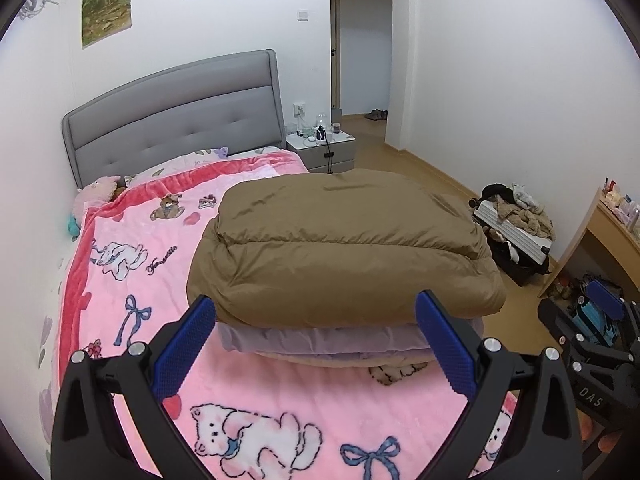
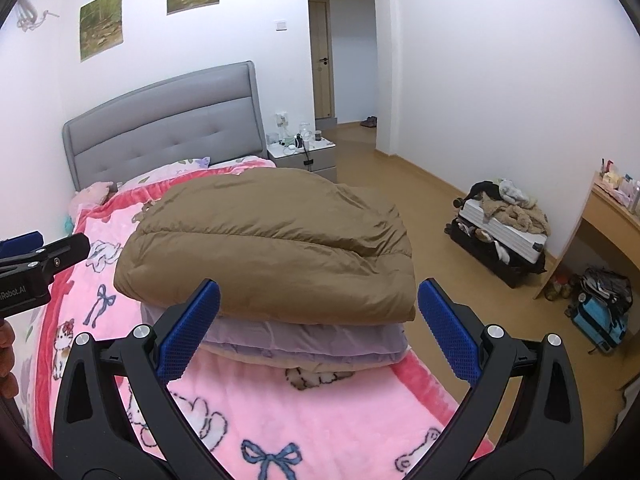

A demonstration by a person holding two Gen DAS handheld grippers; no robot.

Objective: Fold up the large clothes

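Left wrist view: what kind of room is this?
A home bedroom, most likely. A bed with a grey padded headboard and pink cartoon blanket carries a stack of folded clothes topped by a brown puffy coat; a nightstand stands beside it.

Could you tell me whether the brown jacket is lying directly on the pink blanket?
No, the brown jacket rests on folded lilac garments.

We see a puffy brown quilted coat (image 1: 344, 240), folded into a thick rectangular bundle, lying flat atop a folded lilac garment (image 1: 320, 340) and a beige one beneath, stacked at twelve o'clock on the pink blanket (image 1: 132, 280).
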